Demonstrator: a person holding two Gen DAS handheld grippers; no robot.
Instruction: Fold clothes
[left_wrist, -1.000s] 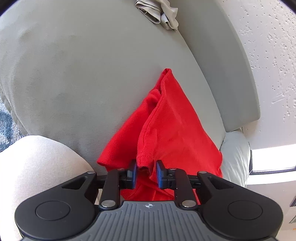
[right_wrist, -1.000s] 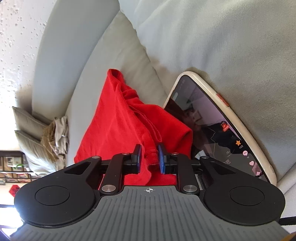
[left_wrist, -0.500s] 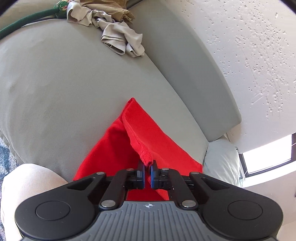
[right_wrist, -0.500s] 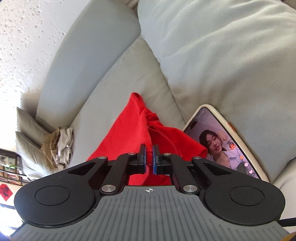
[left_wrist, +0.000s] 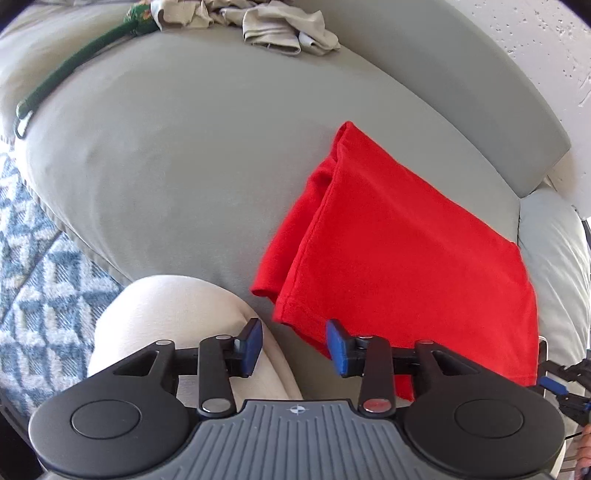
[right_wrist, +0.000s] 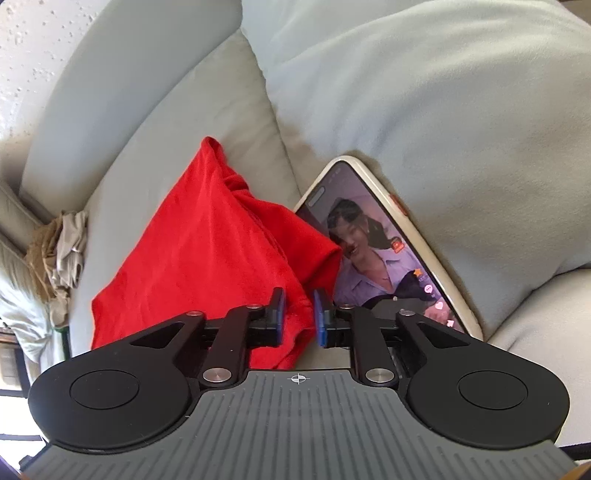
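Here the red garment (left_wrist: 399, 243) lies folded on the grey sofa seat (left_wrist: 184, 155), one corner reaching toward the backrest and its near hem just ahead of both tools. The left gripper (left_wrist: 294, 345) stands wide, nothing between its blue pads (left_wrist: 338, 347); the hem's corner sits just beyond the gap, apart from either pad. The right gripper (right_wrist: 298, 312) is parted more narrowly, and red cloth shows between its jaws, though whether the pads touch it cannot be told; it does not look clamped.

Judging by the layered edges on the garment's left side, a fold has been laid down and the step in hand is a release and a check of the result. To do it well, both tools should back away low and straight, so no pad drags the top layer askew. The doubled hems at the left do not line up exactly; a light tug at the near corner would square them before any further fold.

A phone (right_wrist: 391, 243) leans against the cushion (right_wrist: 443, 110) just beside the garment's right edge, its lower corner overlapped by cloth, so the right tool should move carefully there. A crumpled pile of beige clothes (left_wrist: 284, 22) waits at the far end of the seat.
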